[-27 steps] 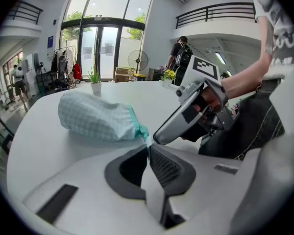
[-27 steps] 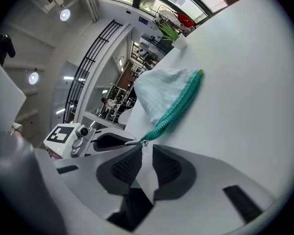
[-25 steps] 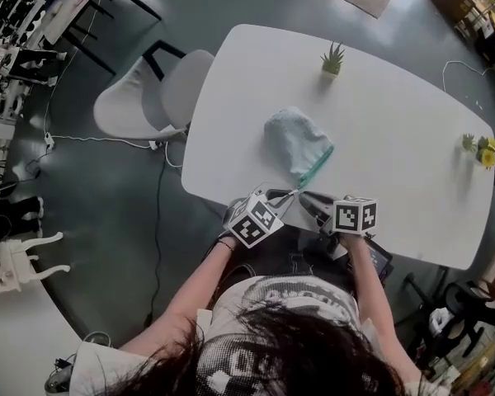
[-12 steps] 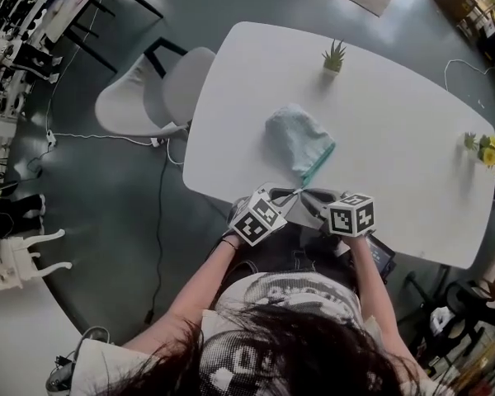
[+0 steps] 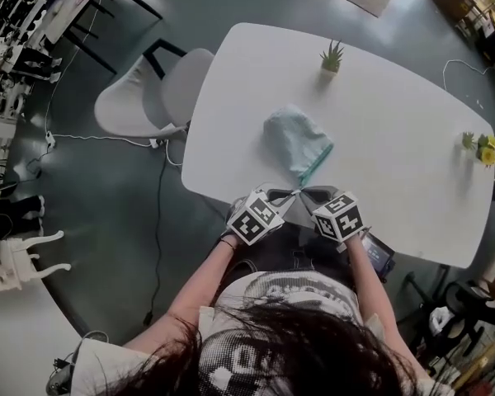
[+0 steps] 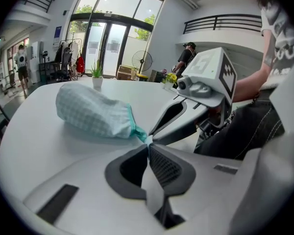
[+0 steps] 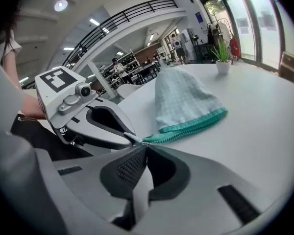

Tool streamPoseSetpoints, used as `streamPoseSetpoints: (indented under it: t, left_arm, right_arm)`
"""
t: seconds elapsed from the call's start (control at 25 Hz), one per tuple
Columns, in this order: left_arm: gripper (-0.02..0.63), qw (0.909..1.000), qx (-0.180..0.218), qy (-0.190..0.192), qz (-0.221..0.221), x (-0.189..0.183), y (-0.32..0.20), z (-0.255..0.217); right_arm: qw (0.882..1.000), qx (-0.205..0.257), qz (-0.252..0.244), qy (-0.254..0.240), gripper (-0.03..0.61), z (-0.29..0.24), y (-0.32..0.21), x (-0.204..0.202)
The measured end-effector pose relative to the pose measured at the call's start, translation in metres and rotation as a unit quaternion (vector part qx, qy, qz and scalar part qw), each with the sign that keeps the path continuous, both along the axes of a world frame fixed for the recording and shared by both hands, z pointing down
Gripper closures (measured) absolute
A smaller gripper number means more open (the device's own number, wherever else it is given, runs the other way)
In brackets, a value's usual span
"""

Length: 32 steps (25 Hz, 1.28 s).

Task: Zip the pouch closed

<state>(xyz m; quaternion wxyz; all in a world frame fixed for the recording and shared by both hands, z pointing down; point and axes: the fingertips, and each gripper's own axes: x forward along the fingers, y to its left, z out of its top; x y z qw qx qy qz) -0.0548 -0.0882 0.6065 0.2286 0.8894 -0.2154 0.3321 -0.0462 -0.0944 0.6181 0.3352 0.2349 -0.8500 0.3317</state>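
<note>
- Pouch (image 5: 295,141): 1, pale blue-green checked fabric, soft and rumpled, lying flat on the white table (image 5: 396,139) near the person's edge.
- Teal zip (image 5: 316,162) runs along 1 side of the pouch and ends in a thin tail pointing at the person; whether its teeth are joined along the whole length cannot be told.
- Grippers: 2, tips meeting at that tail.
- Left gripper (image 6: 148,143): jaws pressed together, pinching the teal end of the pouch, with a small pale tab at their tips in the right gripper view.
- Right gripper (image 7: 144,145): jaws also closed, nipping the zip tail just beside the left gripper's tips.
- Potted plants: 2, a spiky green one (image 5: 332,58) at the table's far edge and a yellow-flowered one (image 5: 481,147) at its right end, both well apart from the pouch.
- White chair (image 5: 153,97): 1, at the table's left side.
</note>
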Motion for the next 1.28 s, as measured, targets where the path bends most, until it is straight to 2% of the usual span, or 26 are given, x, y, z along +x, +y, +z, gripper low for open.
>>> streamPoseSetpoints:
  t: [0.16,0.44,0.64,1.28]
  left_arm:
    - [0.594,0.9999,-0.002,-0.004,0.013,-0.002,-0.002,0.001]
    - [0.594,1.0000,-0.002,0.004,0.008,-0.014,-0.013,-0.005]
    - [0.594,0.9999,0.006,-0.008,0.010,-0.017,-0.017,-0.002]
    - [0.594,0.9996,0.012,-0.024,-0.007,-0.042,-0.031,0.006]
  right_arm:
    - [1.000,0.009,-0.012,0.014,0.575,0.000,-0.004,0.001]
    - [0.999,0.020,-0.013,0.035,0.575,-0.002,-0.024,0.012]
    - [0.997,0.037,-0.028,0.064,0.574,0.003,-0.034,0.014]
    - [0.991,0.052,0.000,0.123,0.574,0.013,-0.088,0.060]
